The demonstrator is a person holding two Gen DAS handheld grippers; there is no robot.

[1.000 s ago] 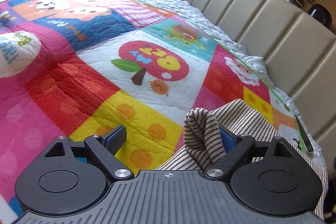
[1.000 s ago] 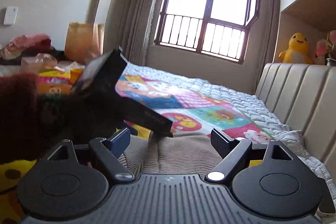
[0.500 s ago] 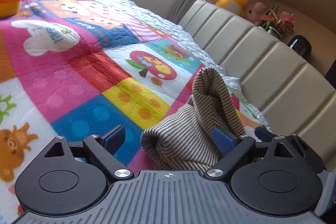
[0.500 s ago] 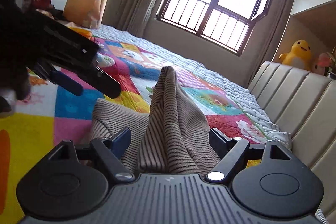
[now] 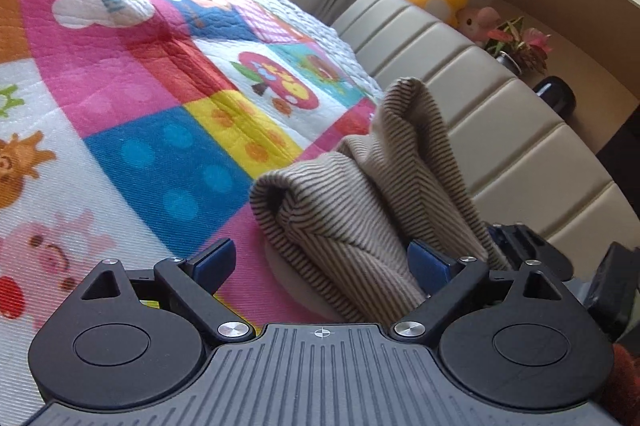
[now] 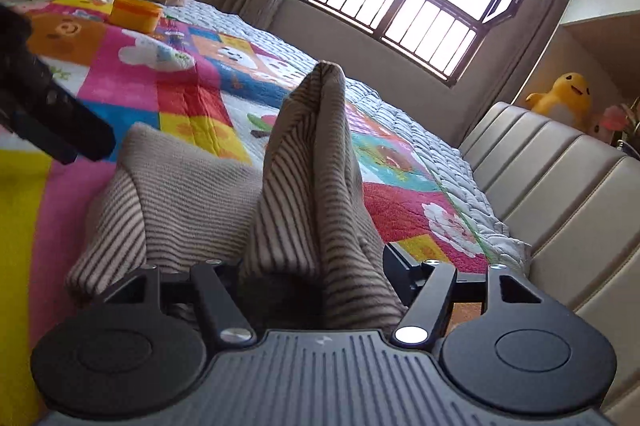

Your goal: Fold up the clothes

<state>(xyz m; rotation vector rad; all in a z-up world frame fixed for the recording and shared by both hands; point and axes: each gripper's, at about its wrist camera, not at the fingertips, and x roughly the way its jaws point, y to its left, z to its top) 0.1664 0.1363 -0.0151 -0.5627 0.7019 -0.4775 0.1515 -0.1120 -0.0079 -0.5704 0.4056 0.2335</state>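
Nearby, an orange tub [image 6: 136, 12] sits on the quilt [image 5: 132, 74]; both jaws wide around the striped garment [image 6: 304, 162].

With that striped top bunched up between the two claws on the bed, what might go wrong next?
1. Both claws stand wide open around the top. The left claw touches it with one pad only, so it may flop down and lose its fold.
2. In the right view the top rises in a loose peak between the right claw's fingers; closing there could grab several layers and crease it.
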